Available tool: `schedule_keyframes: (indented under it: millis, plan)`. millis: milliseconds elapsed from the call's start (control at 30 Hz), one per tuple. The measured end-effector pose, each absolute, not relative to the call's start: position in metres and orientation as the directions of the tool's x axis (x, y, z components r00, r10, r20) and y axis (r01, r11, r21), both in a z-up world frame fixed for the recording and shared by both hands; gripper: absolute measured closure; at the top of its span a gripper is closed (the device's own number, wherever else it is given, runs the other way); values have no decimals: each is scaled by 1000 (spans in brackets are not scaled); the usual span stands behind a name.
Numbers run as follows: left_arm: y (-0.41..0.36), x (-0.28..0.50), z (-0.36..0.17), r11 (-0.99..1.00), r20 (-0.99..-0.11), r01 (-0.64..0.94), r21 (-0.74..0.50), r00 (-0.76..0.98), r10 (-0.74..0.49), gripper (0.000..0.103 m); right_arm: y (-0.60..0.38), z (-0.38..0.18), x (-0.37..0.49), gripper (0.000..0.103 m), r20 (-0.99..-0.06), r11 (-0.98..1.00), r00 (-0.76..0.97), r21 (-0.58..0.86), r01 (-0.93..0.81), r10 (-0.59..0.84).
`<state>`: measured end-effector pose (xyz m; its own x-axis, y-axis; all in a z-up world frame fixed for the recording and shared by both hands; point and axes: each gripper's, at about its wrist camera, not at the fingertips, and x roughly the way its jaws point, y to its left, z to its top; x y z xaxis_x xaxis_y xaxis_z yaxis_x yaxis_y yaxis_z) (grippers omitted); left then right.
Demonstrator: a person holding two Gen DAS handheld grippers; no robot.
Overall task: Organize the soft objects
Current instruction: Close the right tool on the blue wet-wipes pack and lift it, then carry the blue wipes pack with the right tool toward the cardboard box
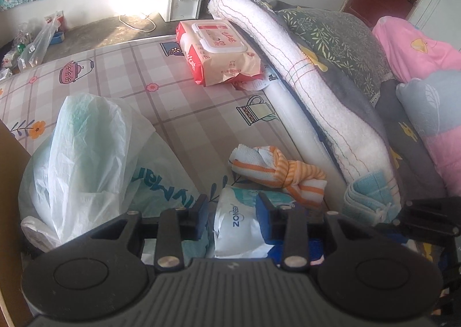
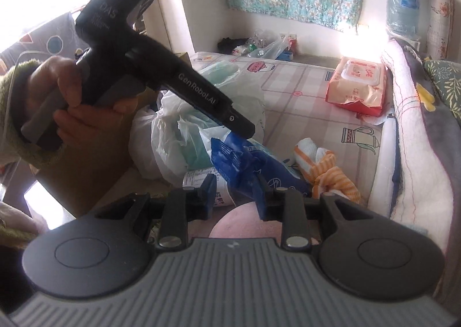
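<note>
Bed: checked sheet, bags and cloths near its edge.
Left gripper: jaws partly apart, straddling blue-white packet, angled down.
Right gripper: jaws partly apart, holding nothing.

On the mattress, a plastic bag is seen at the left and a knotted towel near the middle. A wipes pack is set farther back (beside the folded blanket), with pillows piled at the right.
</note>
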<state>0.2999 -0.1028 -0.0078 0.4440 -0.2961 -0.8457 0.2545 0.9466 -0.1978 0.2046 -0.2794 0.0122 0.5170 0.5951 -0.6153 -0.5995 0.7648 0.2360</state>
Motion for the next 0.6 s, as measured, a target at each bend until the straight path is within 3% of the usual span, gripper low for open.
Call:
schedule_keyframes:
  millis: [67, 167, 300, 500, 600]
  plan:
    - [-104, 299, -7, 945, -849, 266, -190, 439, -294, 67, -303, 17, 212, 70, -587, 779, 525, 354, -518, 616]
    - [-108, 300, -5, 942, -858, 291, -168, 427, -285, 67, -337, 13, 235, 56, -561, 762, 527, 561, -325, 638]
    - [-113, 308, -7, 937, -876, 305, -172, 388, -287, 65, -365, -15, 267, 45, -546, 635, 469, 771, -43, 694]
    - [-119, 315, -10, 922, -897, 336, -192, 322, -304, 59, -356, -59, 300, 42, -621, 588, 295, 783, 204, 726]
    - [-119, 319, -11, 918, -900, 338, -209, 300, -315, 58, -346, -67, 312, 42, -641, 600, 248, 767, 227, 726]
